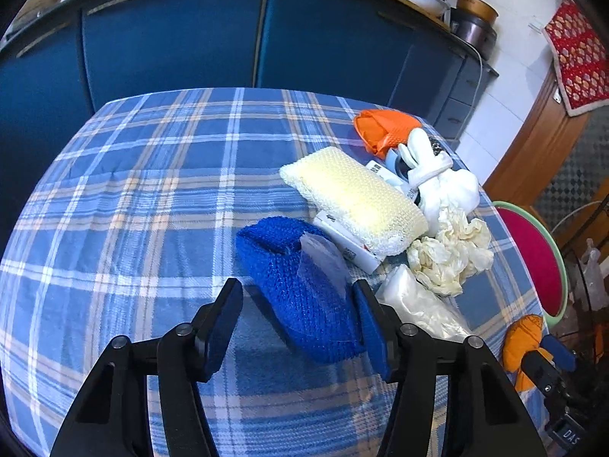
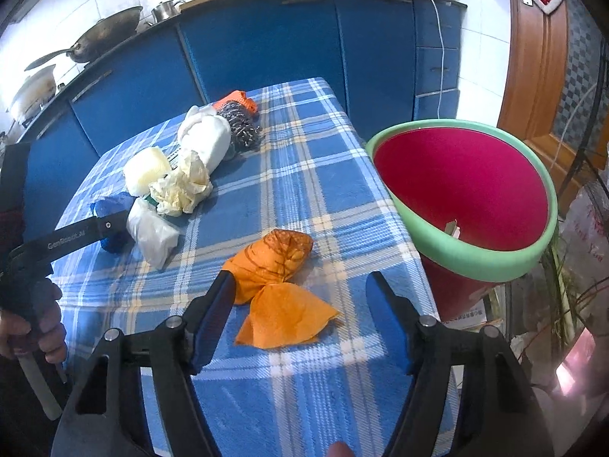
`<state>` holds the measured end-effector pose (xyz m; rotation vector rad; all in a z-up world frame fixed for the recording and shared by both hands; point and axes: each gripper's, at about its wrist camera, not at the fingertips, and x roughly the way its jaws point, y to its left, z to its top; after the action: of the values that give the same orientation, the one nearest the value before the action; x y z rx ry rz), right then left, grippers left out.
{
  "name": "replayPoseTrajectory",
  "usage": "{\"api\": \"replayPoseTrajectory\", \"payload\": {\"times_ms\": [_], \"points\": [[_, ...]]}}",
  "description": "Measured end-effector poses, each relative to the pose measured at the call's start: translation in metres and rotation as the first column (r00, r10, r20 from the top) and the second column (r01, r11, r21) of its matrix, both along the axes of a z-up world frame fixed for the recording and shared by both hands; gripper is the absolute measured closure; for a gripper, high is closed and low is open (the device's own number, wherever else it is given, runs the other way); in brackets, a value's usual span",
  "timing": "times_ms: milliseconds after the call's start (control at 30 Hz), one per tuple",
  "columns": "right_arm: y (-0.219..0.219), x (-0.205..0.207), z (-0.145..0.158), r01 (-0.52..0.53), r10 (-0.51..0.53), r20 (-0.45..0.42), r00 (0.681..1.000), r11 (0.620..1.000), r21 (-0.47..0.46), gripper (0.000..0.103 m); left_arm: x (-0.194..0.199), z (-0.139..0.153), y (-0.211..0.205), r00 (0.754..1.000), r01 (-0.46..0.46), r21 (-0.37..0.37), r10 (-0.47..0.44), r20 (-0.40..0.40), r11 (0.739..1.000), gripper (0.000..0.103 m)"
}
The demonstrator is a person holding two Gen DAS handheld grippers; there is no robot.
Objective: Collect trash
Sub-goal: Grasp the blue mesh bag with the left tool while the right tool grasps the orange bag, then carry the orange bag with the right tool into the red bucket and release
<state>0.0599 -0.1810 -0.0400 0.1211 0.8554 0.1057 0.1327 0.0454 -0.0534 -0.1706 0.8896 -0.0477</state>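
In the left wrist view my left gripper [image 1: 298, 316] stands open around a blue knitted cloth [image 1: 300, 297] on the checked tablecloth. Its right finger touches the cloth and its left finger stands apart. A scrap of clear plastic [image 1: 323, 262] lies on the cloth. In the right wrist view my right gripper [image 2: 304, 304] is open over a crumpled orange wrapper [image 2: 278, 289]. The left fingertip is at the wrapper's edge and the right finger is well clear. A red bin with a green rim [image 2: 475, 262] stands just off the table's right edge.
Behind the blue cloth lie a yellow sponge [image 1: 354, 198], a white box [image 1: 350, 245], crumpled cream paper [image 1: 449, 259], a clear bag [image 1: 418, 304], a white cloth bundle [image 1: 445, 182] and orange mesh [image 1: 384, 129]. Blue cabinets [image 1: 171, 45] stand behind the table. A hand [image 2: 42, 327] holds the left tool.
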Motion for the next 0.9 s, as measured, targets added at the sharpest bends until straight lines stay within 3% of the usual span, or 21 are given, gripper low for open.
{"api": "replayPoseTrajectory", "payload": {"times_ms": [133,267,467,633,900], "points": [[0.002,0.001,0.0,-0.003,0.003,0.003,1.0,1.0,-0.006,0.032,0.0,-0.001,-0.003,1.0,0.005,0.024,-0.006,0.011,1.0,0.044],[0.003,0.001,-0.001,-0.009,0.009,0.006,1.0,1.0,-0.01,0.033,0.0,-0.001,-0.006,1.0,0.02,0.027,-0.02,0.018,0.999,0.058],[0.01,-0.002,-0.001,-0.069,0.068,0.006,0.998,0.996,0.053,0.059,-0.005,0.003,-0.011,0.999,0.03,0.043,-0.032,0.032,0.999,0.072],[0.014,-0.003,0.0,-0.091,0.09,0.013,0.996,0.993,0.077,0.077,-0.01,0.01,-0.007,0.999,0.006,0.052,-0.009,0.043,0.999,0.074],[0.016,-0.014,0.011,-0.097,0.093,0.051,0.994,0.993,0.069,0.086,-0.021,0.026,0.001,0.997,-0.019,0.048,0.015,0.08,0.999,0.074]]}}
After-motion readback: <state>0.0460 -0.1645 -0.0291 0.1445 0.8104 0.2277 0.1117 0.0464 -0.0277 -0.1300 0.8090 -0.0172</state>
